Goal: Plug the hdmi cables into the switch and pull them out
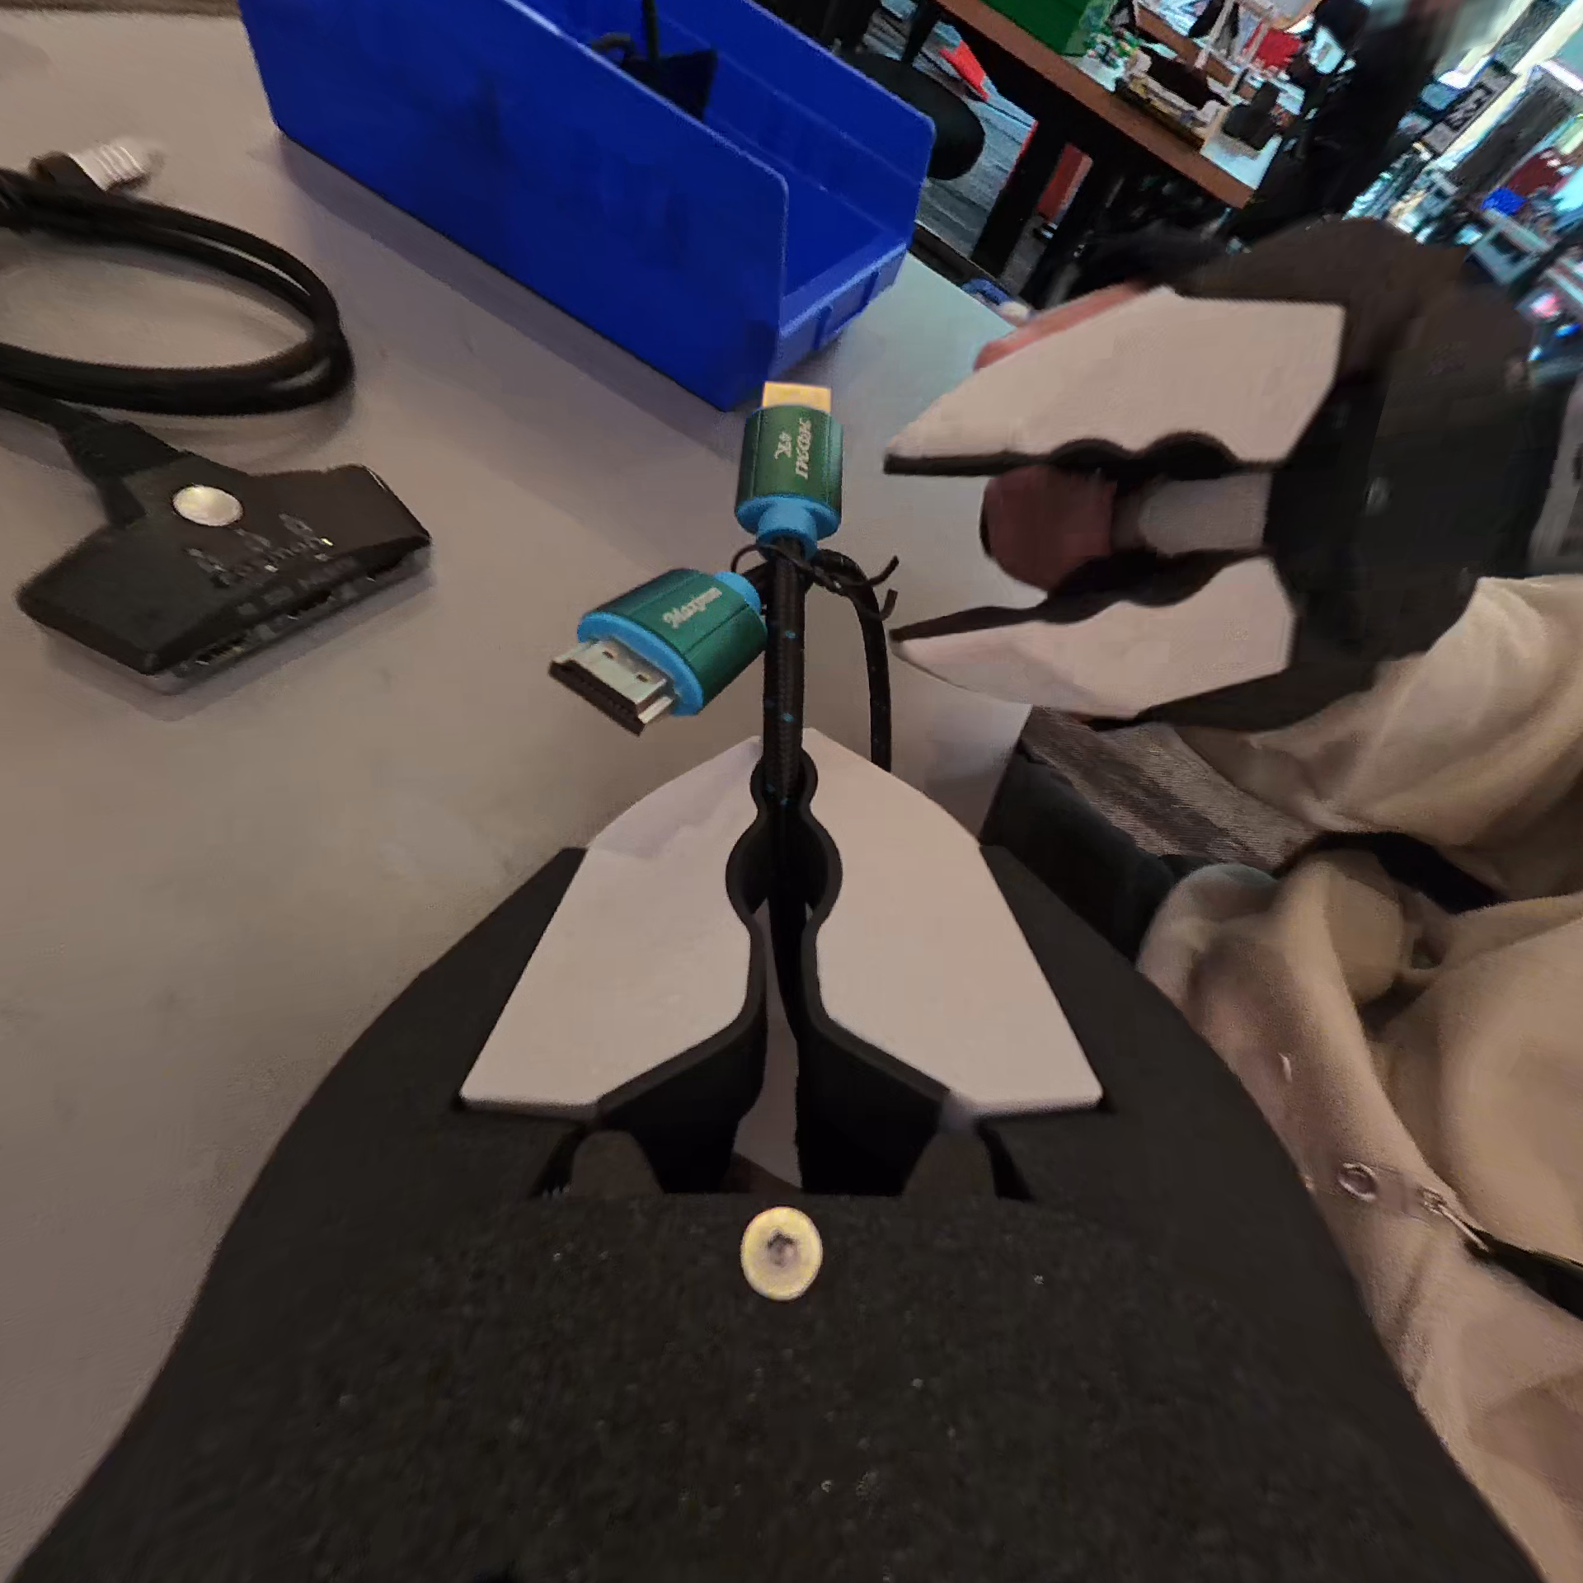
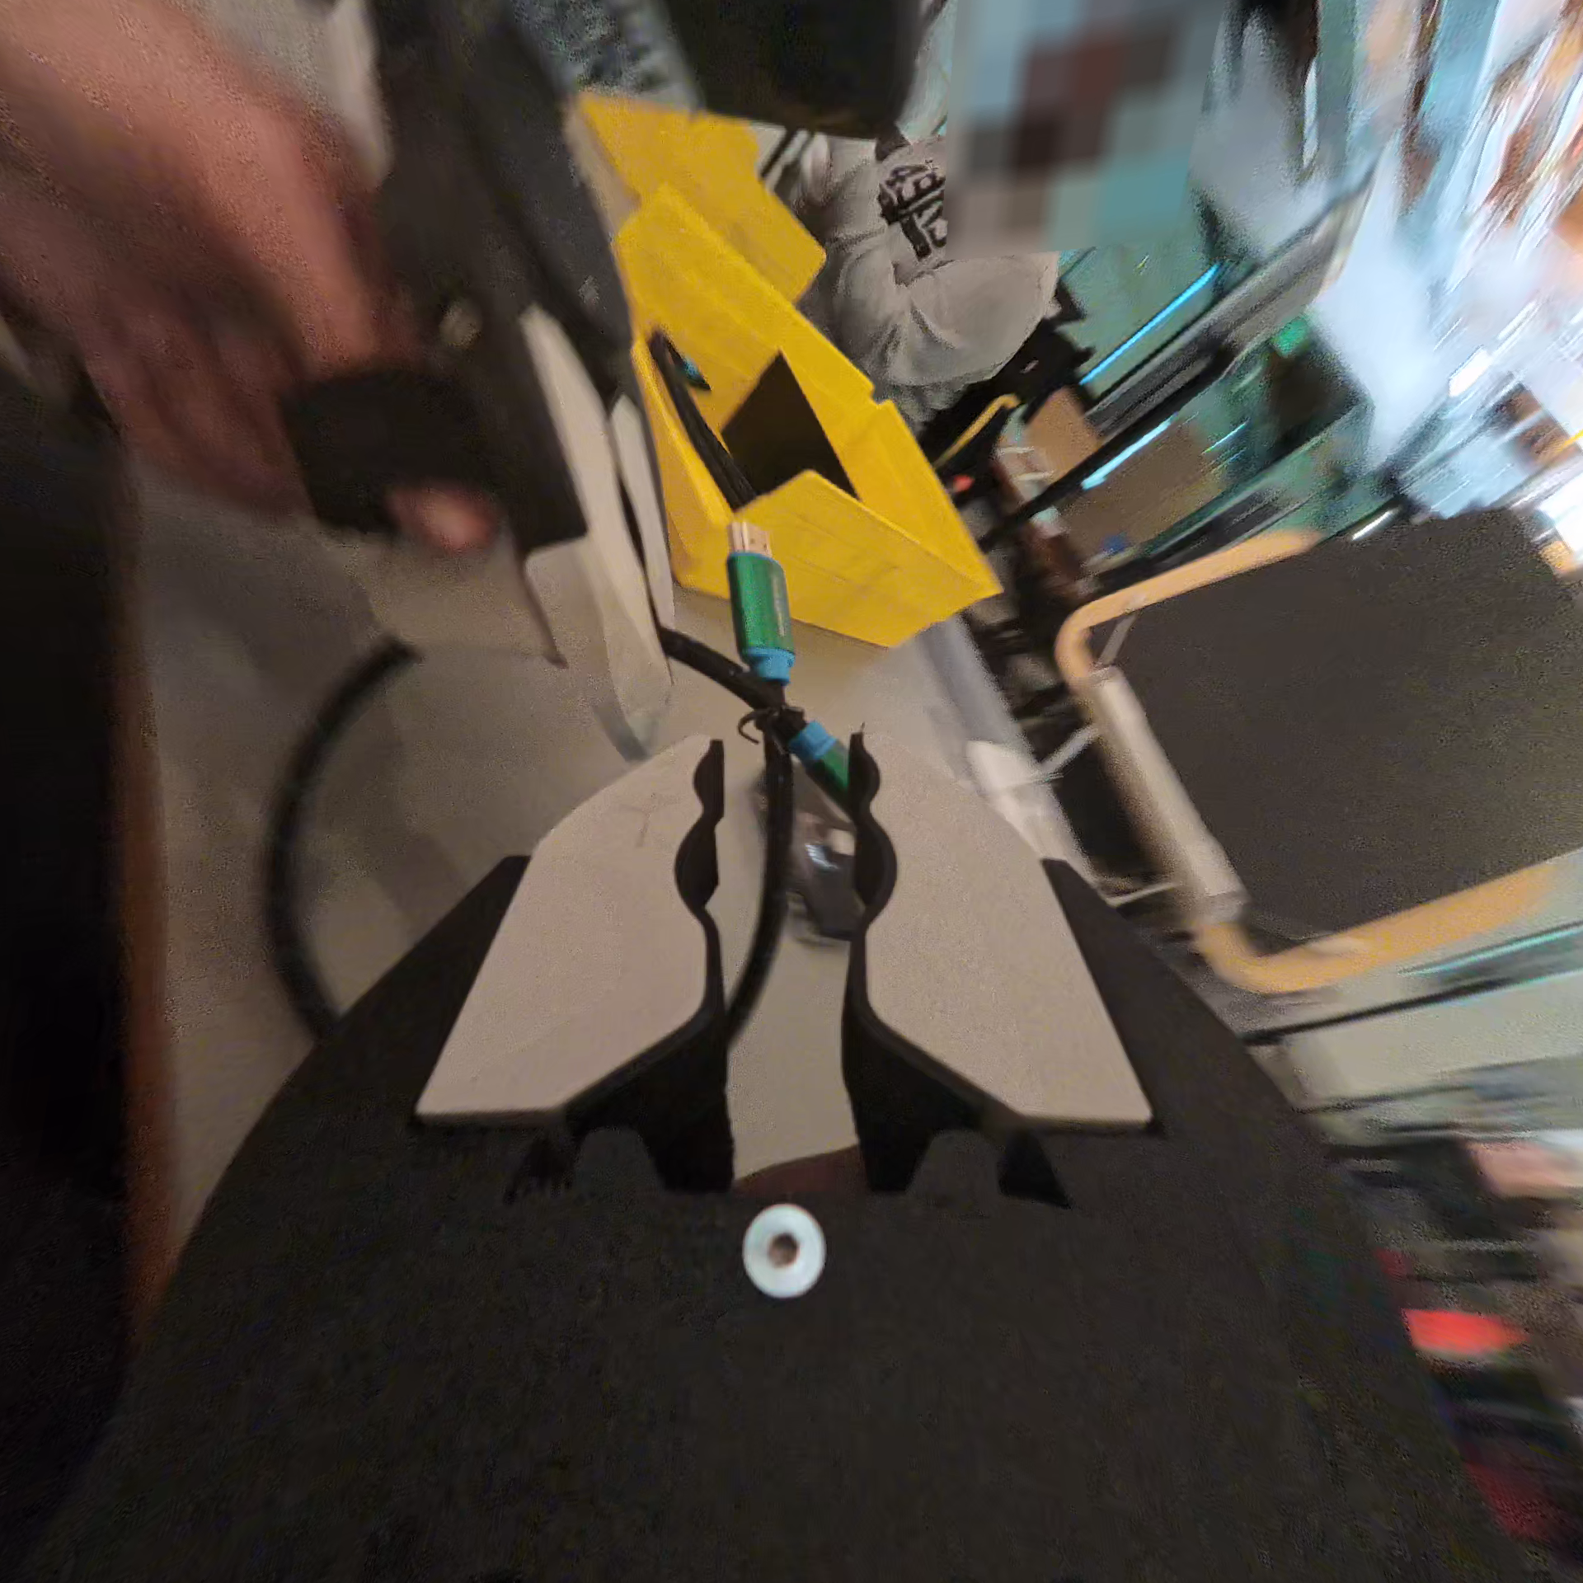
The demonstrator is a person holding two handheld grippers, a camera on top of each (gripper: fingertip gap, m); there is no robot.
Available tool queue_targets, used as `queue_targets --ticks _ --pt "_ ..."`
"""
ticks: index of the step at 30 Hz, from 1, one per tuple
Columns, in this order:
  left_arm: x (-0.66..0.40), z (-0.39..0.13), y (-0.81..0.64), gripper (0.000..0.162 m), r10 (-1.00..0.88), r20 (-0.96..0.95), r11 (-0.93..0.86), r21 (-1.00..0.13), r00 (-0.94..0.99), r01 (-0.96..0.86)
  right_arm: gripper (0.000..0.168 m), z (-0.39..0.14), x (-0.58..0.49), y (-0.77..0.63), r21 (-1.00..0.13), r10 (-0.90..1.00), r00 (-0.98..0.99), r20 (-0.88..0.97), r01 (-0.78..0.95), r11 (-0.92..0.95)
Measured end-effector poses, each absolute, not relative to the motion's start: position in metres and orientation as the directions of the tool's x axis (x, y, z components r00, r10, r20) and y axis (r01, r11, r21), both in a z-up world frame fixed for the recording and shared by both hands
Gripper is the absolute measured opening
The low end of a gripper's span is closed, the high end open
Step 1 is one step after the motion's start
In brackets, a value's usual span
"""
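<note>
My left gripper (image 1: 784,754) is shut on a black braided HDMI cable (image 1: 784,677) and holds it above the grey table (image 1: 257,857). Two green-and-blue plugs are tied together with a twist tie: one (image 1: 790,458) points up and away, the other (image 1: 664,642) points left. The black HDMI switch (image 1: 223,574) lies on the table to the left, with no green plug in it. My right gripper (image 1: 891,548) is open, just right of the tied plugs. In the blurred right wrist view, the cable (image 2: 775,822) runs between the open right gripper's (image 2: 784,745) fingers, and one plug (image 2: 758,600) stands beyond them.
A blue bin (image 1: 600,197) stands on the table behind the plugs. The switch's own black cable (image 1: 214,283) loops at far left. A yellow bin (image 2: 814,514) shows in the right wrist view. The table edge (image 1: 1002,754) and a person's beige sleeve (image 1: 1285,1028) are at right.
</note>
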State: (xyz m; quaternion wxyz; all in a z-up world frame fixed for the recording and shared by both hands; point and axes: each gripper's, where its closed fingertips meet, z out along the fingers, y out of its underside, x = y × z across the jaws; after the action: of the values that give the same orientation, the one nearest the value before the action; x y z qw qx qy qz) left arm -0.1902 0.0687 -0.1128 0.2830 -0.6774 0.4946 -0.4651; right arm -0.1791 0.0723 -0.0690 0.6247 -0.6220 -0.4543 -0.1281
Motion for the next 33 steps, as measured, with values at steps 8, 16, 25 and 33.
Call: queue_targets --ticks 8,16,25,33 --pt "-0.192 -0.122 0.063 0.0 -0.899 0.433 -0.414 -0.788 0.068 -0.455 0.023 -0.086 -0.182 0.07 -0.183 0.189 0.133 0.973 0.944 0.276" --pt "-0.191 -0.125 0.062 0.0 -0.928 0.365 -0.356 -0.803 0.078 -0.478 0.0 -0.082 -0.184 0.073 -0.194 0.19 0.15 0.97 0.951 0.241" --pt "-0.194 -0.11 0.086 0.001 -0.956 0.216 -0.28 -0.873 0.197 -0.399 0.001 -0.073 -0.187 0.077 -0.972 0.547 0.837 0.024 0.148 -0.185" --pt "-0.195 -0.108 0.098 0.001 -0.95 0.125 -0.23 -0.899 0.287 -0.372 0.0 -0.075 -0.195 0.075 -0.542 0.407 0.358 -0.84 -0.589 -0.6"
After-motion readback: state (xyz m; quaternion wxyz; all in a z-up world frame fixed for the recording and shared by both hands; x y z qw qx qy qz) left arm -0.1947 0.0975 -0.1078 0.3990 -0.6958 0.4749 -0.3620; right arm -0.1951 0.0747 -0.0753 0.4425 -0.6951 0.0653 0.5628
